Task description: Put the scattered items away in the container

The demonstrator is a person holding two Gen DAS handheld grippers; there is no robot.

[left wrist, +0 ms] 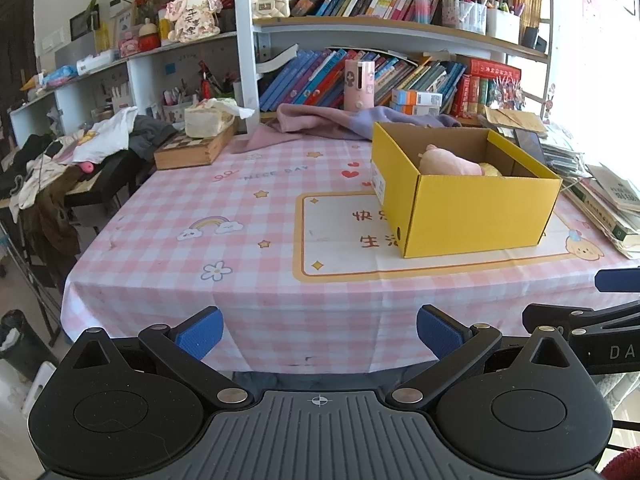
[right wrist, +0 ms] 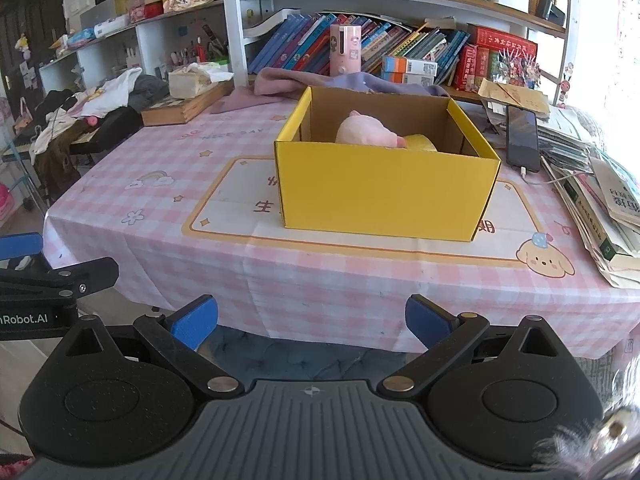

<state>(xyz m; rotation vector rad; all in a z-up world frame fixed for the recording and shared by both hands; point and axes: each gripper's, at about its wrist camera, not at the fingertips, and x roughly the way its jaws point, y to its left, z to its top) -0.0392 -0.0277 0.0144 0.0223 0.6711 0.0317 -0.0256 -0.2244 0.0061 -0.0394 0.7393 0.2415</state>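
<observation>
A yellow cardboard box (left wrist: 476,216) (right wrist: 384,196) stands open on the pink checked tablecloth (left wrist: 224,248) (right wrist: 320,276). Inside it lie a pink plush toy (left wrist: 448,162) (right wrist: 366,132) and a yellow item (right wrist: 420,143) beside it. My left gripper (left wrist: 319,334) is open and empty, held back at the table's front edge, left of the box. My right gripper (right wrist: 311,322) is open and empty, in front of the box at the table's front edge. Each gripper shows at the edge of the other's view.
A wooden chess box (left wrist: 192,148) with a tissue pack sits at the back left. Purple cloth (left wrist: 320,122) lies behind the box. A phone (right wrist: 522,138) and stacked books (right wrist: 608,216) are at the right. Bookshelves stand behind; clothes pile at left.
</observation>
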